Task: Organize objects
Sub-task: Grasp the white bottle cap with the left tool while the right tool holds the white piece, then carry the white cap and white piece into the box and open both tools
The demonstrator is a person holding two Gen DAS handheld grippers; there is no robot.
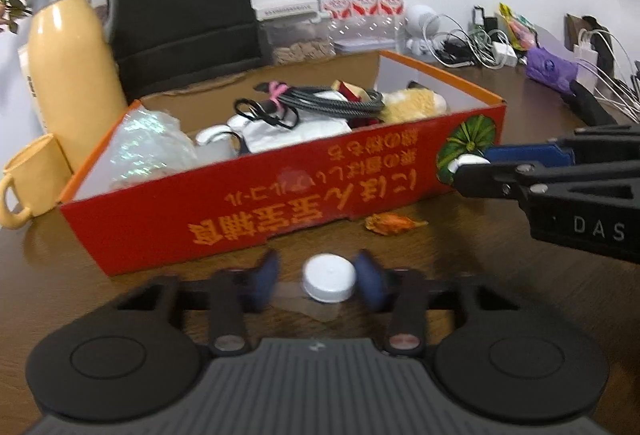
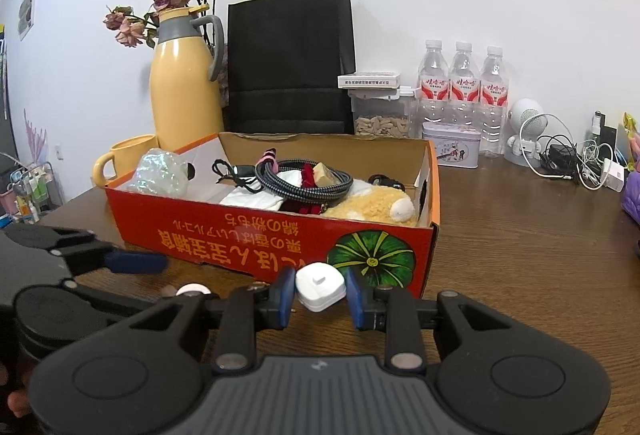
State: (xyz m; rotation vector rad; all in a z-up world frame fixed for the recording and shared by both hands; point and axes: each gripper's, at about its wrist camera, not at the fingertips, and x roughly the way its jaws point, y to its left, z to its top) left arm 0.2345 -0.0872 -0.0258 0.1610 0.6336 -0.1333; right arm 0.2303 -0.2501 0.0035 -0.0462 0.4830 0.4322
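Fingers (image 1: 266, 281) of the left gripper (image 1: 318, 283) stand apart on either side of a white bottle cap (image 1: 329, 277), with a gap on both sides, so nothing is clamped; the cap sits on a clear bottle low over the brown bench (image 1: 500, 275). Over on the right gripper (image 2: 318, 297), the blue pads are closed against a white charger plug (image 2: 320, 286), held just in front of the red cardboard box (image 2: 264, 247). That box lies on the bench and holds a coiled braided cable (image 2: 304, 179), a tan plush toy (image 2: 372, 207) and white cloth. A yellow thermos (image 2: 182, 83) and a yellow mug (image 2: 120, 159) stand behind the box's left end
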